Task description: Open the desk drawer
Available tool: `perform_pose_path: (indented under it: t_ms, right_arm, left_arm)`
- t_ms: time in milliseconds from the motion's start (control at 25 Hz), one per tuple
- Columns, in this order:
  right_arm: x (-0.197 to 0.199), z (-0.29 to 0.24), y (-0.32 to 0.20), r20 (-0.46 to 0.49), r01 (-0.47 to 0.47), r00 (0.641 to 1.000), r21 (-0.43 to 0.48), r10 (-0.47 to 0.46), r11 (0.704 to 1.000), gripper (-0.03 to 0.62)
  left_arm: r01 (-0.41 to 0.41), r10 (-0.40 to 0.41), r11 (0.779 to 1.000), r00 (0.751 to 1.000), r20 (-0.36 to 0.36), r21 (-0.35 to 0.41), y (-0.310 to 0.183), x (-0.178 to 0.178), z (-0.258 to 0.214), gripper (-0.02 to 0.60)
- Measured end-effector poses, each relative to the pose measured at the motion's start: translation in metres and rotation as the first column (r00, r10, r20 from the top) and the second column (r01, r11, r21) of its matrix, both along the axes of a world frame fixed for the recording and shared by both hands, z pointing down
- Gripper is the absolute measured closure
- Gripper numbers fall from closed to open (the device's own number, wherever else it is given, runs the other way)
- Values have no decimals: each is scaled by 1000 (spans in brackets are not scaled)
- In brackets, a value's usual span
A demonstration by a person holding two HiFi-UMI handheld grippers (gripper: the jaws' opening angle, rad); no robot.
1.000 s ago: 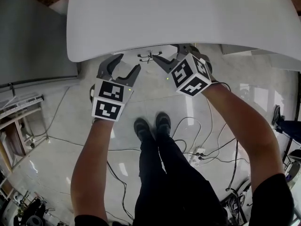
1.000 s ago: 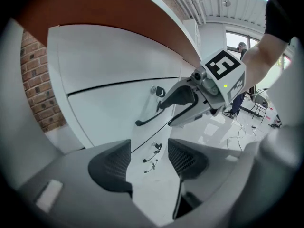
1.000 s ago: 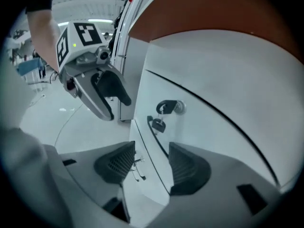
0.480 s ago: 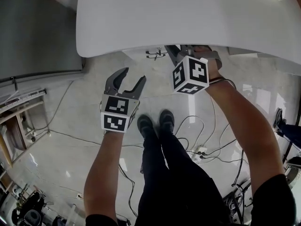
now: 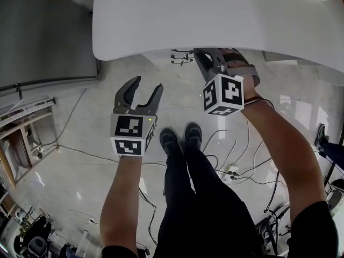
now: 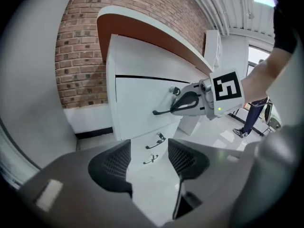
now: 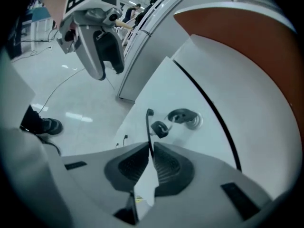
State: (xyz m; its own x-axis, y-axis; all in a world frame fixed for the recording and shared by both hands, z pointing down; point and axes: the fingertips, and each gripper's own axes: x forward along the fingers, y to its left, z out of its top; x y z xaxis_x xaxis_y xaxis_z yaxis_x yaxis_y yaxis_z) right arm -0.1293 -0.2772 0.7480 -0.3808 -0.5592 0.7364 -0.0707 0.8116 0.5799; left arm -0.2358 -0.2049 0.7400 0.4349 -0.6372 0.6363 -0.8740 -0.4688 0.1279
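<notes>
Pale glossy floor point(image 5: 70, 122), loose cables point(image 5: 80, 153), power strip point(image 5: 228, 172)

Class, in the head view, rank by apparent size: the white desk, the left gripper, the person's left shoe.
1. white desk
2. left gripper
3. left shoe
The gripper is nearer the camera than the shoe, so that ranking holds for looks only.

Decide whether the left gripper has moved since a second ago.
Yes. The left gripper has pulled back from the white desk edge, toward the bottom of the head view.
</notes>
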Motion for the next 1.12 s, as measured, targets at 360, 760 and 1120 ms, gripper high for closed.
perform_pose_path:
  t_ms: [360,760,1120]
  right_arm:
    - [4,-6,37,25,-30,999,-41,31,999,557]
    - [5,-9,54,44,-56,997,-76,60,996,557]
    - [7,-11,66,45,-78,996,-83,82,993,557]
  left_arm:
    - [21,-23,998,999,30,54,15,-18,-18,328]
    - [9,-8,999,1000,-21,44,9,-14,-29,328]
    - [-73,72,993,997,11,95,-10,-11,-28,328]
